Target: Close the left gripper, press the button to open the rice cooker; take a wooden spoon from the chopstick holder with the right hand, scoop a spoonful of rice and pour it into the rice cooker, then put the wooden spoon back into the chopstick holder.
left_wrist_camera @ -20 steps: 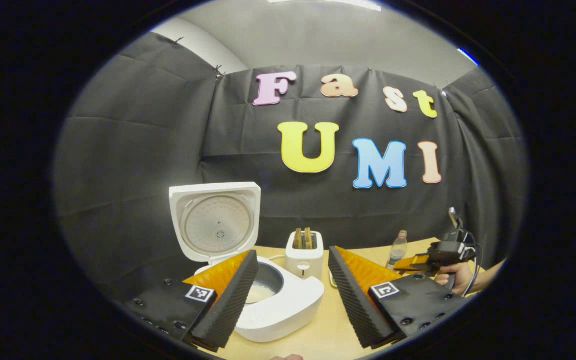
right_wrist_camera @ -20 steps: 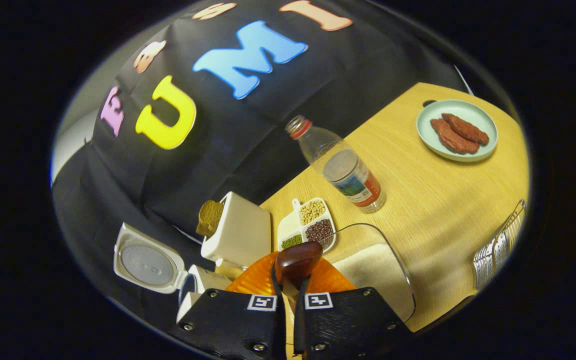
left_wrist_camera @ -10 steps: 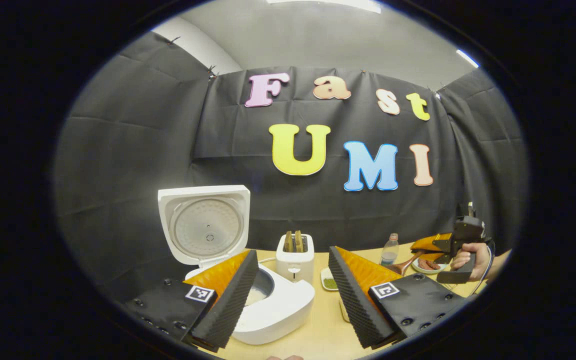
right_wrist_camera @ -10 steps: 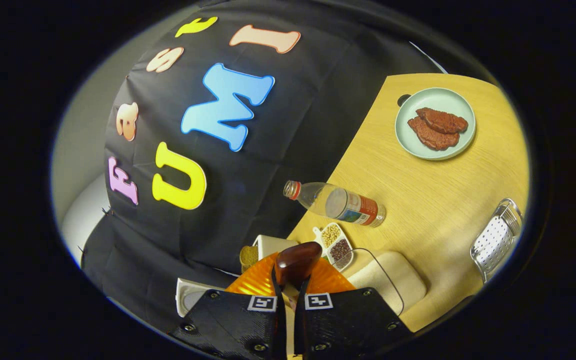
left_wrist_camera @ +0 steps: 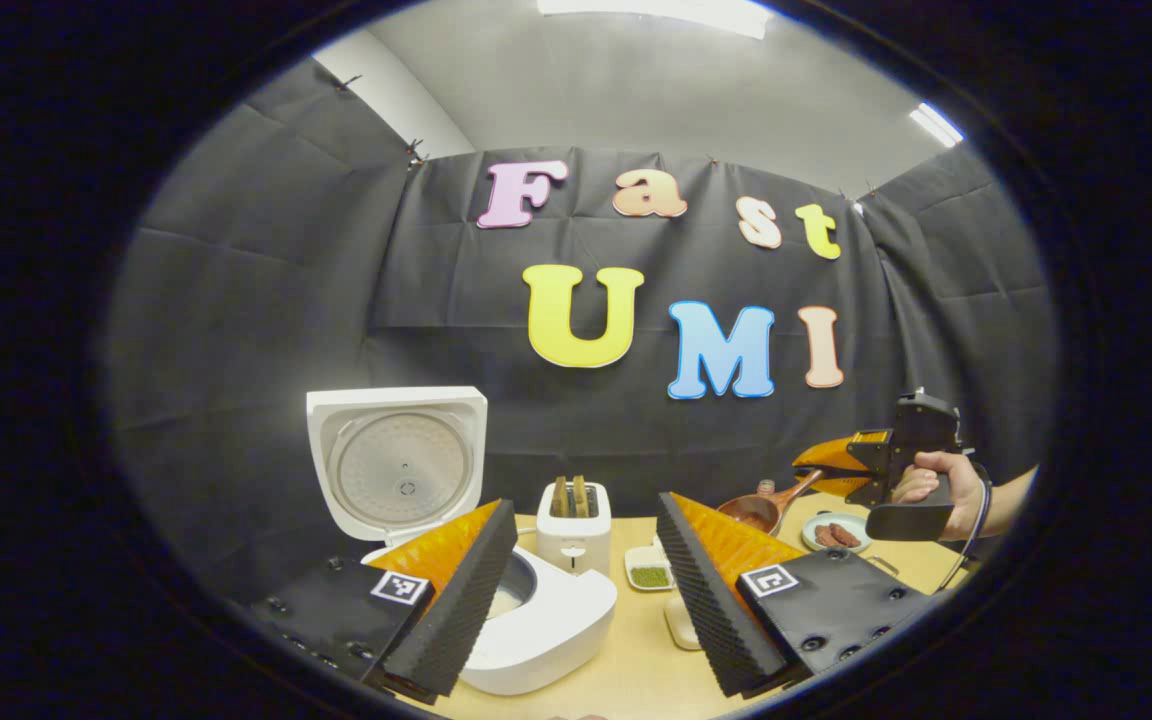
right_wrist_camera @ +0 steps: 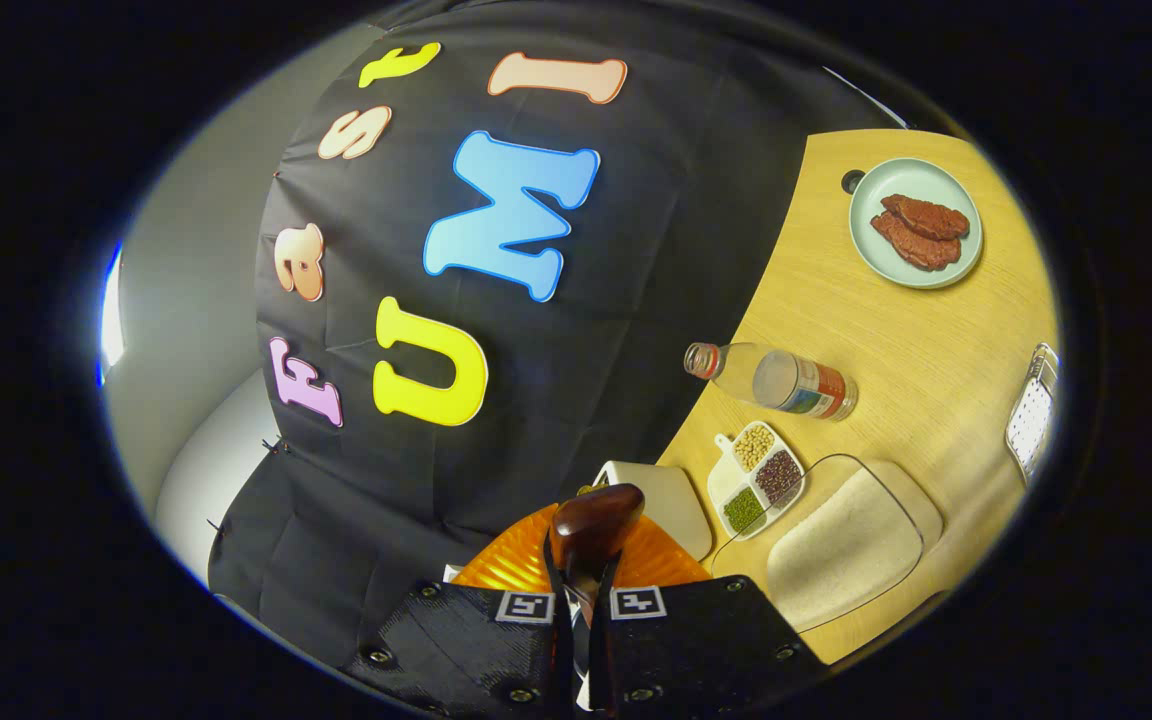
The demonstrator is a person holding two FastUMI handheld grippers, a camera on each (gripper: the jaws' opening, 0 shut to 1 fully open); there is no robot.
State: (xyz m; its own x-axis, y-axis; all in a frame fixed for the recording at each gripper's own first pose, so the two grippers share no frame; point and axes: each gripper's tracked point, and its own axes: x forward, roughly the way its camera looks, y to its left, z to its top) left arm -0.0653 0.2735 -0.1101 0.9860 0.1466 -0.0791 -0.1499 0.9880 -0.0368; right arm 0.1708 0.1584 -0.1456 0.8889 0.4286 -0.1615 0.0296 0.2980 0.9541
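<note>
The white rice cooker (left_wrist_camera: 546, 625) stands with its lid (left_wrist_camera: 396, 460) raised, pale rice showing in the pot. My left gripper (left_wrist_camera: 581, 590) hovers open just in front of it, holding nothing. At the right a hand holds my right gripper (left_wrist_camera: 821, 472) in the air, shut on the handle of the wooden spoon (left_wrist_camera: 766, 508), whose bowl points left and down. In the right gripper view the spoon (right_wrist_camera: 591, 525) juts out between the shut fingers, above the glass dish of rice (right_wrist_camera: 851, 545). I cannot tell whether the spoon carries rice. The wire chopstick holder (right_wrist_camera: 1031, 410) sits at the table's right edge.
A toaster (left_wrist_camera: 573, 520) with bread stands behind the cooker, a divided dish of beans (right_wrist_camera: 758, 478) beside it. A plastic bottle (right_wrist_camera: 776, 378) and a green plate of meat (right_wrist_camera: 916, 220) stand farther along the wooden table (right_wrist_camera: 916, 330).
My right gripper has lifted and rolled with the spoon, so the rice dish and table lie farther below. My left gripper has drawn back a little from the cooker.
</note>
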